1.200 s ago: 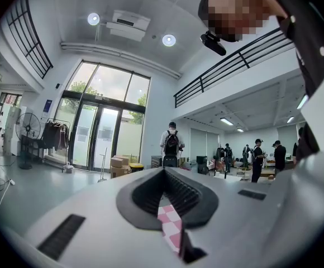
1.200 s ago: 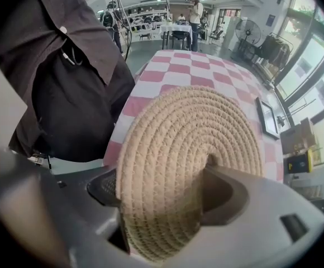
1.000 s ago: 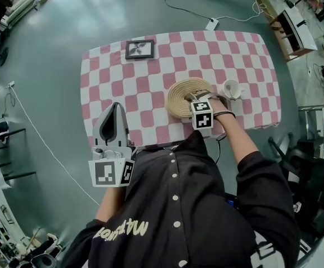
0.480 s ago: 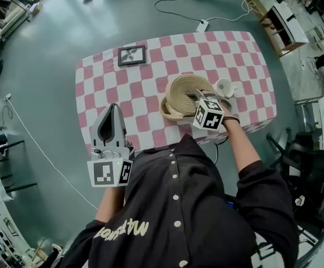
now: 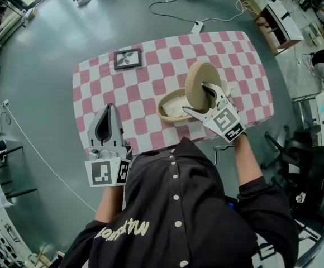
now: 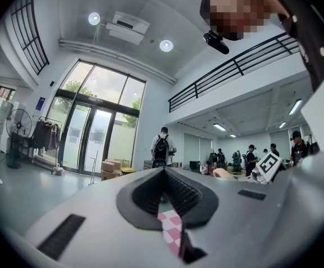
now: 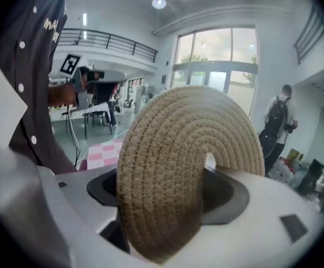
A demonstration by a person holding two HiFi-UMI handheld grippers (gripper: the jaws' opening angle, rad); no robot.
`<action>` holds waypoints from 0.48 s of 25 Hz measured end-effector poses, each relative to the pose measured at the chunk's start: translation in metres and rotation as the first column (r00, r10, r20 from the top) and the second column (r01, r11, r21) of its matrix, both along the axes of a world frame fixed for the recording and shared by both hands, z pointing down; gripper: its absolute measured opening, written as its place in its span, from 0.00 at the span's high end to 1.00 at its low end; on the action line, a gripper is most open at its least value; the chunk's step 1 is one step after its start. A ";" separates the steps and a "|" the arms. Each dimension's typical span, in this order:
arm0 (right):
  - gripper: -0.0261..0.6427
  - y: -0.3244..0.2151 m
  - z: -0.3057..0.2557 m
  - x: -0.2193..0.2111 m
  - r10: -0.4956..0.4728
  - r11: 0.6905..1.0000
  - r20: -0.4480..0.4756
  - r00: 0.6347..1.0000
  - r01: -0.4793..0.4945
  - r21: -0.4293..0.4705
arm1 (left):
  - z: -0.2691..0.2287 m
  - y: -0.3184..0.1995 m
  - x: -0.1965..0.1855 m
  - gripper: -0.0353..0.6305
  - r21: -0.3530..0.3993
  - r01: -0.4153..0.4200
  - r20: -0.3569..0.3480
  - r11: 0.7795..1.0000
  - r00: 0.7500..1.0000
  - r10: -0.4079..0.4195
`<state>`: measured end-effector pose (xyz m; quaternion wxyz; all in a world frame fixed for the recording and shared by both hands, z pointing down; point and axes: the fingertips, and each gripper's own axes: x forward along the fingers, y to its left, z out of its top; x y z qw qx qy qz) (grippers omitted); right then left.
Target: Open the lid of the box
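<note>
Head view, nearest first: the person's dark buttoned shirt (image 5: 179,216) fills the bottom of the frame. Just beyond it the left gripper (image 5: 109,108) hangs over the near left edge of the worktop (image 5: 251,60), pointing away from the person. In the left gripper view its jaws (image 6: 165,171) are brought together with nothing between them, and only a strip of the pink-and-white checked cloth (image 6: 170,225) shows through the gap below.

To the right, the right gripper (image 5: 198,98) is clamped on the round lid of coiled tan rope (image 5: 197,82). The right gripper view shows one jaw on each face of the lid (image 7: 190,149), which stands on edge between them (image 7: 167,188).

The oval box of the same coiled rope (image 5: 170,108) sits on the cloth (image 5: 145,77) at the near right of the worktop. It is uncovered, with a pale inside showing, and the lid is tilted up over its right end. A black-framed picture (image 5: 127,59) lies flat near the far left corner. Beyond the worktop, a white cable (image 5: 173,3) trails across the grey-green floor (image 5: 56,32).
</note>
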<state>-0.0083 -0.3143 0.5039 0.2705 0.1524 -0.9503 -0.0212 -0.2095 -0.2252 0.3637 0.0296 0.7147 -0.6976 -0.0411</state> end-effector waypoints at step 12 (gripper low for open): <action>0.40 -0.030 -0.121 0.055 0.299 0.928 0.456 0.839 -0.366 0.066 | -0.014 -0.009 -0.011 0.93 0.041 0.007 0.035 0.999 0.999 -0.008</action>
